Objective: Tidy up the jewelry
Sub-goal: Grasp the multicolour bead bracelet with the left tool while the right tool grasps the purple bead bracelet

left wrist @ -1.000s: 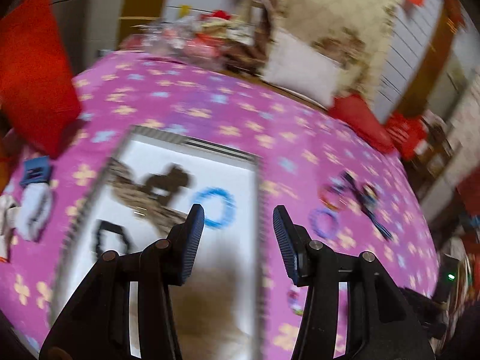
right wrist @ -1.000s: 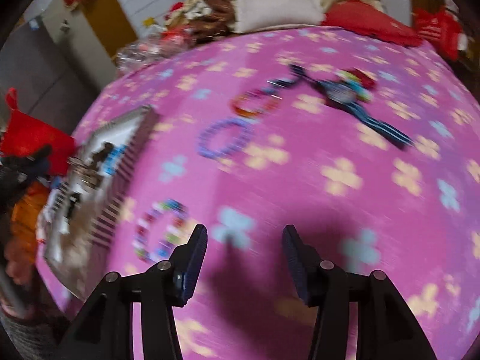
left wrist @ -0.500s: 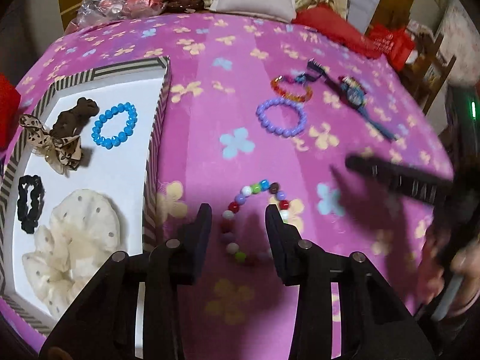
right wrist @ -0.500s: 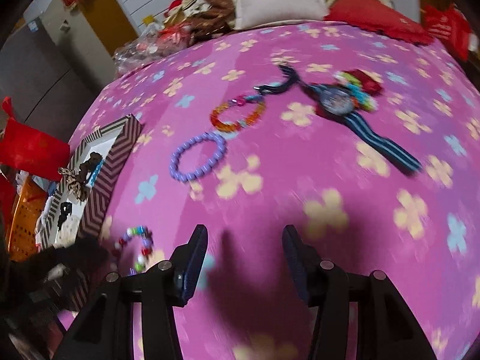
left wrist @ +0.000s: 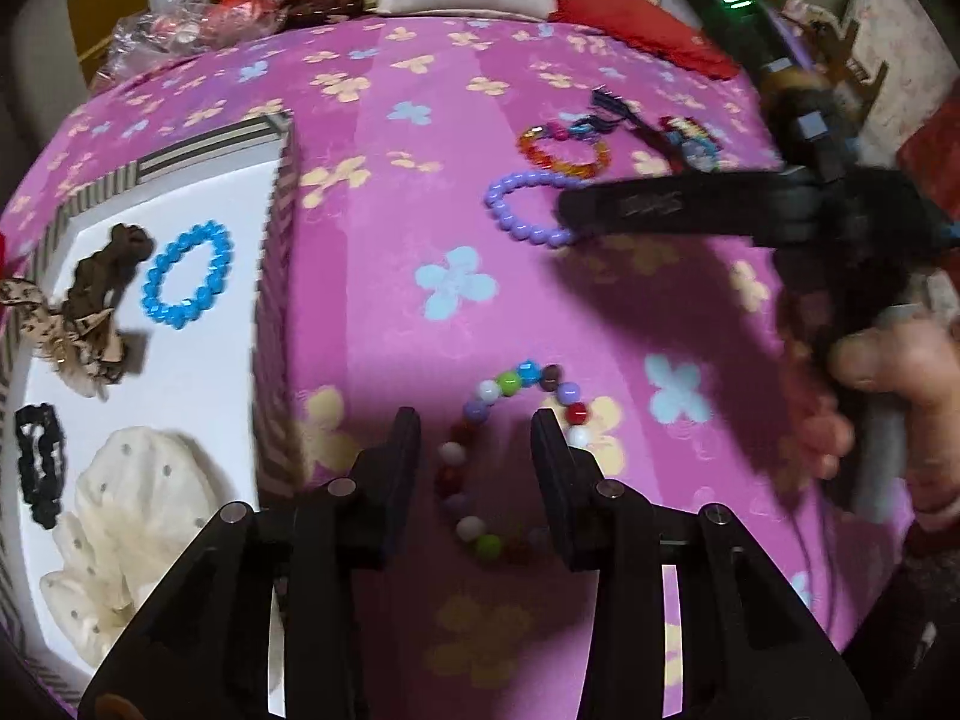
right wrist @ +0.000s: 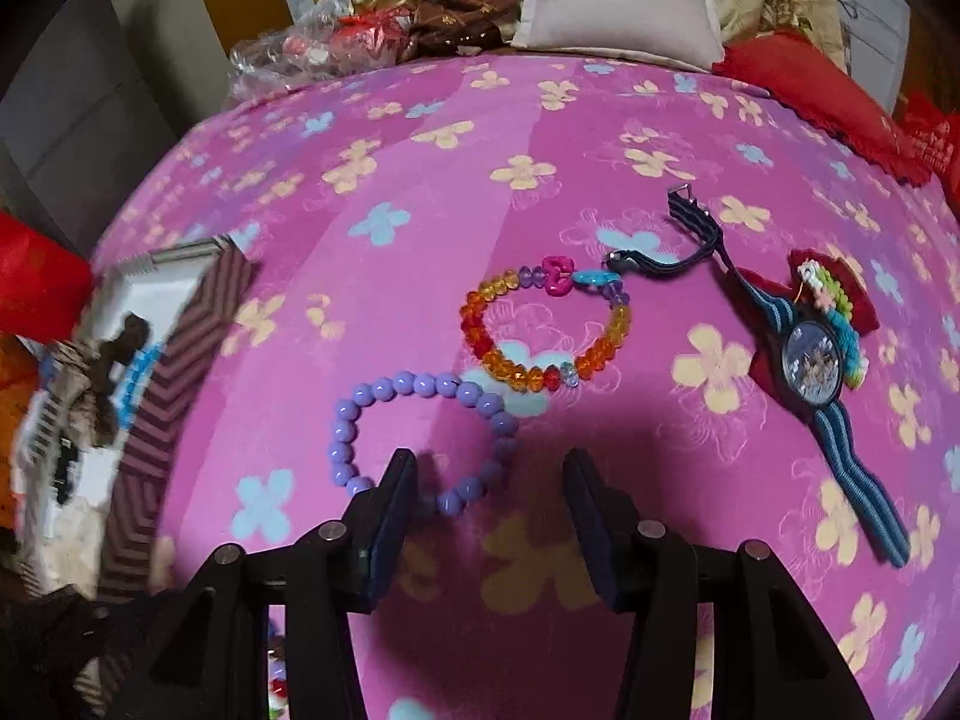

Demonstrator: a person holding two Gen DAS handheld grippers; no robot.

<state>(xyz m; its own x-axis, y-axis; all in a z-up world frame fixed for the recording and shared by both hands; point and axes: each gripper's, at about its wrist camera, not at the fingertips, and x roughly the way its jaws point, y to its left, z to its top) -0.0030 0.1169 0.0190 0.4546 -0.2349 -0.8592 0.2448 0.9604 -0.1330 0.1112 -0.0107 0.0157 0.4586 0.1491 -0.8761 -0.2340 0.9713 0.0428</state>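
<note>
My left gripper (left wrist: 474, 462) is open, its fingers astride the left side of a multicolour bead bracelet (left wrist: 516, 396) on the pink flowered cloth. My right gripper (right wrist: 486, 492) is open just over the near edge of a purple bead bracelet (right wrist: 420, 438); it also shows in the left wrist view (left wrist: 522, 210), partly behind the right gripper's finger (left wrist: 660, 213). Beyond lie an orange-red bead bracelet (right wrist: 540, 324) and a blue striped watch (right wrist: 810, 360). A striped tray (left wrist: 273, 312) at left holds a blue bracelet (left wrist: 186, 282), brown bows (left wrist: 90, 300), a black band (left wrist: 39, 462) and a cream scrunchie (left wrist: 138, 516).
A red crochet piece (right wrist: 840, 294) lies under the watch. A white pillow (right wrist: 618, 6), a red cushion (right wrist: 804, 78) and plastic-wrapped clutter (right wrist: 318, 48) line the far edge of the cloth. A hand (left wrist: 882, 372) holds the right gripper's handle.
My left gripper swung from over the tray to the multicolour bracelet and now straddles it. My right gripper advanced toward the purple bracelet.
</note>
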